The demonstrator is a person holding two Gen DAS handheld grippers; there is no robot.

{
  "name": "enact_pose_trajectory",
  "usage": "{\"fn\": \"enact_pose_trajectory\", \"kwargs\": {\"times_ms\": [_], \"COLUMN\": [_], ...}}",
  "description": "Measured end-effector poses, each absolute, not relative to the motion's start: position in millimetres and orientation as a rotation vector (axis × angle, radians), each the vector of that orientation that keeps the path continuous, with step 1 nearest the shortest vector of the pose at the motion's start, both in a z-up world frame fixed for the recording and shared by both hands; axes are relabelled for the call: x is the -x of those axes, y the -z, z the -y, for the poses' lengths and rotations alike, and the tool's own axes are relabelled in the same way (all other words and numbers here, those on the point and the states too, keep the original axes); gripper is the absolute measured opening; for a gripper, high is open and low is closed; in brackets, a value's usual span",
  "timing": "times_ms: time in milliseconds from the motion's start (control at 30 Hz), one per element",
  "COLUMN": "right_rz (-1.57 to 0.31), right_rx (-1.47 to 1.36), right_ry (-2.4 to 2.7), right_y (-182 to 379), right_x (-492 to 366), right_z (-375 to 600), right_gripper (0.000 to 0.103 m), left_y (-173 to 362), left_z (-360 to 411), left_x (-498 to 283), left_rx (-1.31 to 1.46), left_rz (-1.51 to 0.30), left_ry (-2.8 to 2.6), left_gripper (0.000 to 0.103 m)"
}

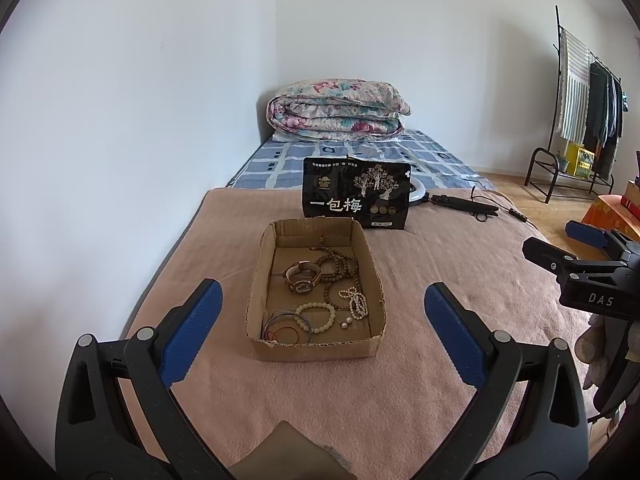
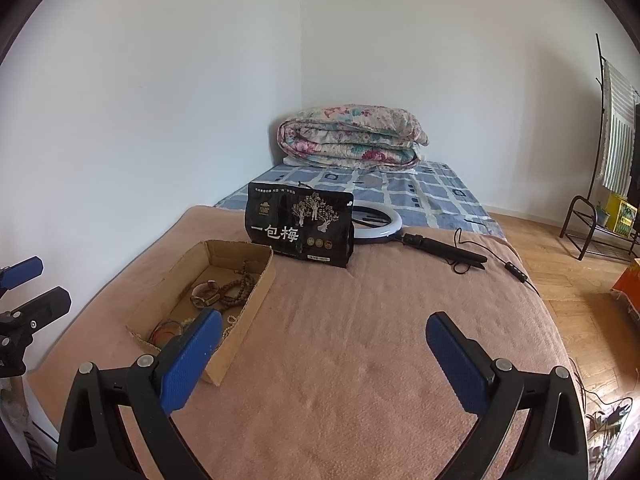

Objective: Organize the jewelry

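both wrist views face down the bed, sharing cardboard tray point(image 1: 316, 344), right view offset rightward

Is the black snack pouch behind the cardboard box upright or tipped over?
Upright: the black snack pouch stands on its bottom edge on the pink blanket, printed front facing the camera.

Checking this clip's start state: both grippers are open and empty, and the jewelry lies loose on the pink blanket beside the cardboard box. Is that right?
Not quite. The jewelry is inside the cardboard box, not loose on the pink blanket: the left wrist view shows the watch, wooden beads and white bead bracelet on its floor. The rest holds: the left gripper and right gripper are open and empty.
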State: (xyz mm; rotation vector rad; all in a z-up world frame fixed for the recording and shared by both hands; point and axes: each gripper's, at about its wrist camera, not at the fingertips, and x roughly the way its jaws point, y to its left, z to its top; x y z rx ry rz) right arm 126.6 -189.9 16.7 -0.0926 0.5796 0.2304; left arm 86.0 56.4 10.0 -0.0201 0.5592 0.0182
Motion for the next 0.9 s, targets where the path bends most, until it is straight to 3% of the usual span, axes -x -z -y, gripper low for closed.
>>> {"fn": "enact_pose_trajectory", "kwargs": {"times_ms": [900], "right_rz": [-0.592], "right_rx": [0.102], "right_ry": [-0.247], "right_y": [-14.2], "right_x": [-124.3], "right_z": [186.4], "right_gripper": [0.103], "left_y": [-10.4], "left_z": [-54.6], "left_x": [-85.8], "left_rx": [0.017], "left_rz": [-0.557], "left_ry": [-0.019], "left_gripper": [0.103]}}
